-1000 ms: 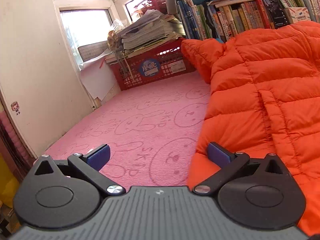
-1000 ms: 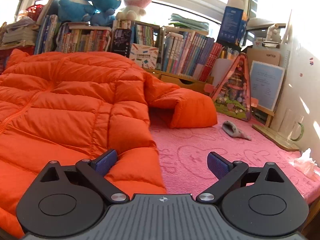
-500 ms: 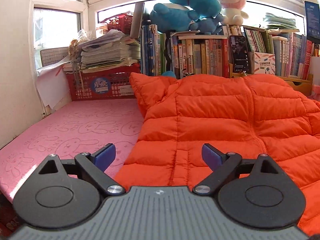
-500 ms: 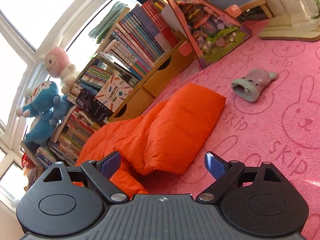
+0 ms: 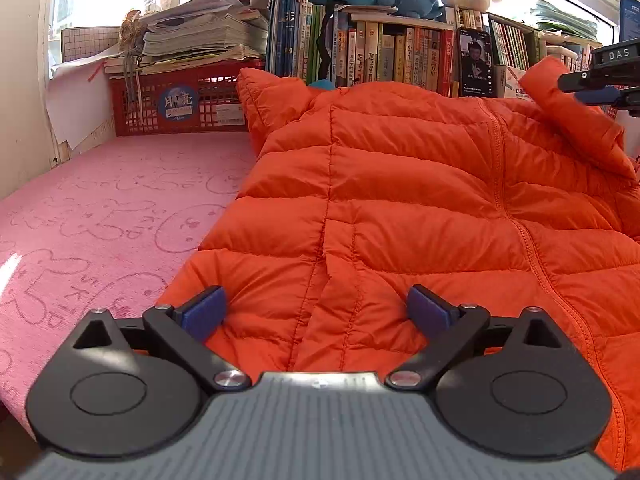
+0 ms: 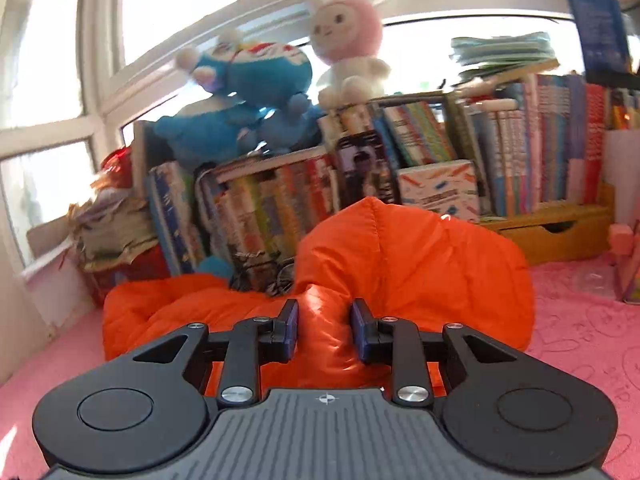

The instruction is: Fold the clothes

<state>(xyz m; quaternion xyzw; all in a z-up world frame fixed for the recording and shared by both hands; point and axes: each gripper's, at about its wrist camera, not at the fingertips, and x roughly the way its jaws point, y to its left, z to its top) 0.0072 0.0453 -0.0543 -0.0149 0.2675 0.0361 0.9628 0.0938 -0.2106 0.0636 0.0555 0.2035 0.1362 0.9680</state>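
Right wrist view: the right gripper [image 6: 324,330] has just closed its jaws on a bunched sleeve [image 6: 416,256] of the orange puffer jacket [image 5: 400,200], lifted before the bookshelf [image 6: 520,152]. The jacket lies spread on a pink mat [image 5: 100,220] below that bookshelf; the left gripper [image 5: 316,312] hovers wide open, empty, over its hem.

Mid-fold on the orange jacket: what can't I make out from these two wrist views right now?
- Jacket hem: left wrist view, hidden behind the open left gripper.
- Sleeve cuff: right wrist view, bunched between the right gripper pads, which just closed on it.
- Book spines: right wrist view, motion-blurred.
- Jacket's right side: cut off by left view's edge.
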